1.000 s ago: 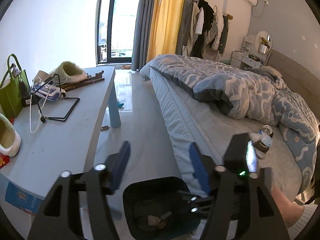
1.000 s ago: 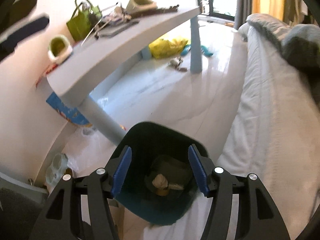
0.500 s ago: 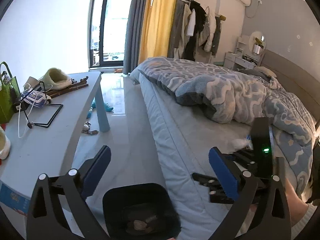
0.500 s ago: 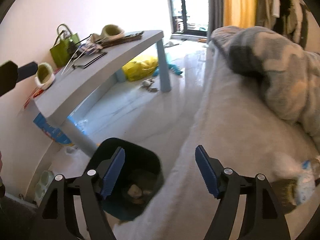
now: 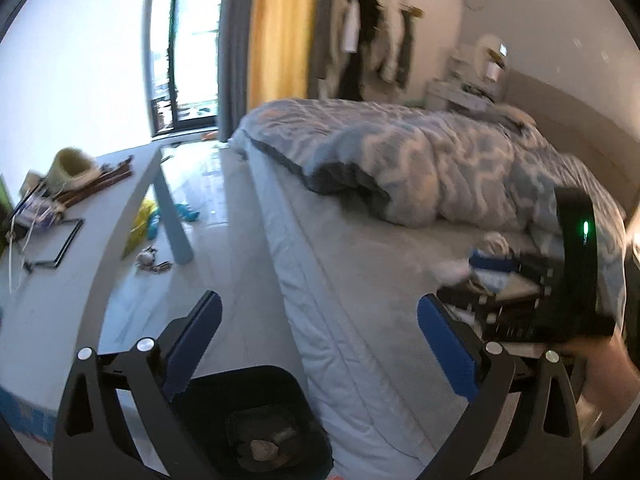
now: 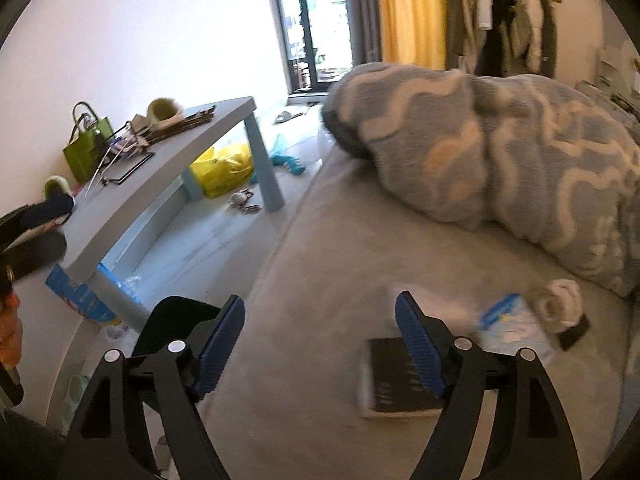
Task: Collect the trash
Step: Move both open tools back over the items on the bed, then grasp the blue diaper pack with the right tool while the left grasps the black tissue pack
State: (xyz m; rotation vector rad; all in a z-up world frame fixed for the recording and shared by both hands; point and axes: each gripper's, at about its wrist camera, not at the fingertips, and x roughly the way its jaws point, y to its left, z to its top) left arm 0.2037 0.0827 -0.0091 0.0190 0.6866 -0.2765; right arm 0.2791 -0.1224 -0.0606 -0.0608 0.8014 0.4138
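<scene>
Left wrist view: left gripper [image 5: 318,340], jaws wide apart and empty, hangs over one black bin [image 5: 256,420] with scraps inside, beside the bed [image 5: 360,272].

Right wrist view: right gripper [image 6: 320,346], jaws spread and empty, above the bed; one black box [image 6: 394,380], one blue-white wrapper [image 6: 510,328] and one white roll [image 6: 562,306] lie there.

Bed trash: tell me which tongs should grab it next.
Right. The right tongs are open over the mattress, with the black box, blue-white packet and crumpled tissue just ahead. The left tongs, also open, sit back above the trash bin beside the bed.
</scene>
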